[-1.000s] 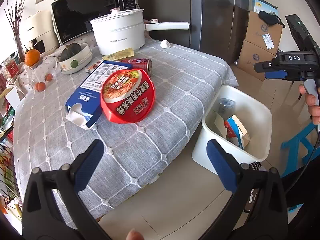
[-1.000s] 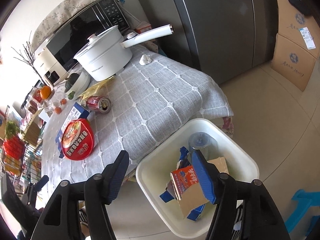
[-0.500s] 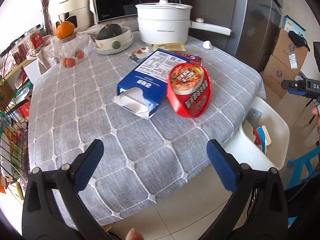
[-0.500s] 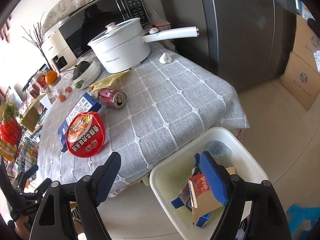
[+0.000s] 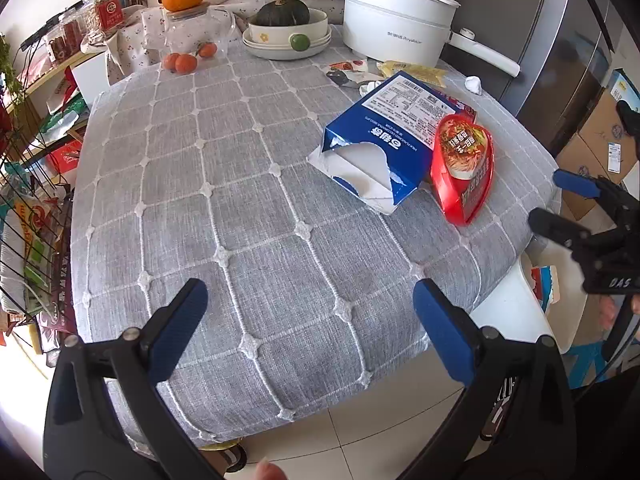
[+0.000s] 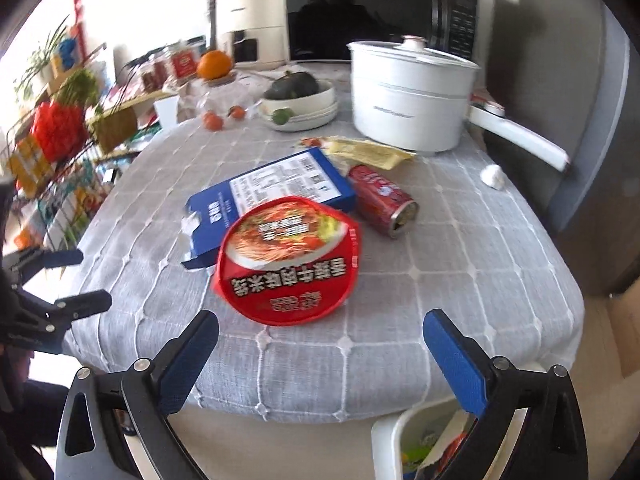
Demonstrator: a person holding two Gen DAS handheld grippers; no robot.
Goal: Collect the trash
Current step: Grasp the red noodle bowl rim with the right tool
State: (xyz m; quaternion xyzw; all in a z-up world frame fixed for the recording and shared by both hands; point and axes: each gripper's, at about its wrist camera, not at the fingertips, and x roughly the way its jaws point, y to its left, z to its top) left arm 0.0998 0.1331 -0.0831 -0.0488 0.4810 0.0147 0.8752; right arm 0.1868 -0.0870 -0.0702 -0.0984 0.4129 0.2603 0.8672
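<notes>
A red instant-noodle bowl (image 6: 288, 260) leans on a torn blue carton (image 6: 276, 188) on the grey checked tablecloth (image 5: 240, 200). A red drink can (image 6: 382, 200) lies on its side behind them. A yellow wrapper (image 6: 368, 152) and a white paper wad (image 6: 494, 176) lie farther back. My right gripper (image 6: 320, 348) is open and empty, just in front of the bowl. My left gripper (image 5: 308, 320) is open and empty over the table's near edge; bowl (image 5: 464, 168) and carton (image 5: 384, 140) lie ahead to its right. The white trash bin (image 6: 404, 440) stands on the floor below the table.
A white electric pot (image 6: 412, 96) with a long handle, a bowl with a squash (image 6: 298, 100), oranges (image 5: 182, 62) and a microwave (image 6: 360, 20) stand at the back. A wire rack (image 5: 28, 220) is left of the table. Cardboard boxes (image 5: 600, 136) stand on the right.
Both grippers swung from the bin side toward the table. The right gripper left the bin and now faces the noodle bowl. The left gripper moved left along the table's edge.
</notes>
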